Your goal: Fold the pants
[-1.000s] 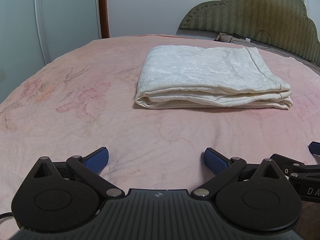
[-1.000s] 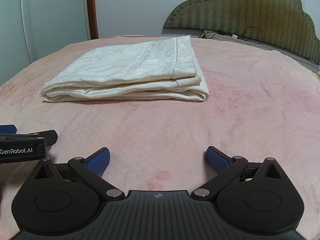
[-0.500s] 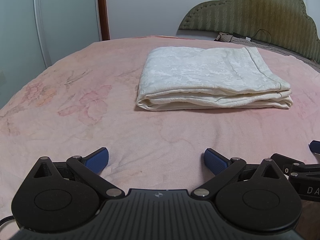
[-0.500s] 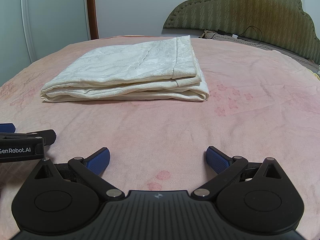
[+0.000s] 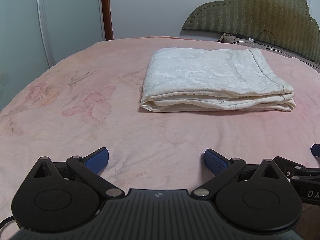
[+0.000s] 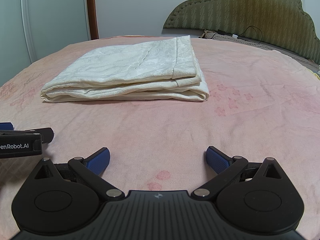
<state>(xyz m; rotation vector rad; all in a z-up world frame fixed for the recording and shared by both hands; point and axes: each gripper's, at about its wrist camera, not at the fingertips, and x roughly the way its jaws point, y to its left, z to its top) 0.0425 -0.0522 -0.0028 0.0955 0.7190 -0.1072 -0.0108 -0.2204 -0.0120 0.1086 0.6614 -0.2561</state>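
The cream-white pants (image 5: 212, 78) lie folded in a flat rectangular stack on the pink bed (image 5: 80, 100); they also show in the right wrist view (image 6: 130, 74). My left gripper (image 5: 156, 161) is open and empty, low over the bedspread, well short of the stack. My right gripper (image 6: 158, 159) is open and empty, also short of the stack. The two grippers are side by side: the right one's edge shows in the left view (image 5: 300, 172), and the left one's edge shows in the right view (image 6: 20, 140).
A padded olive headboard (image 5: 260, 14) stands at the back right with a cable (image 6: 252, 36) lying before it. A wardrobe door (image 5: 50, 20) and a brown door frame (image 5: 106, 10) stand at the back left. The pink bedspread (image 6: 240, 120) surrounds the stack.
Both grippers stay open and nearly still. The left wrist view has shifted very slightly; the pants have not moved.
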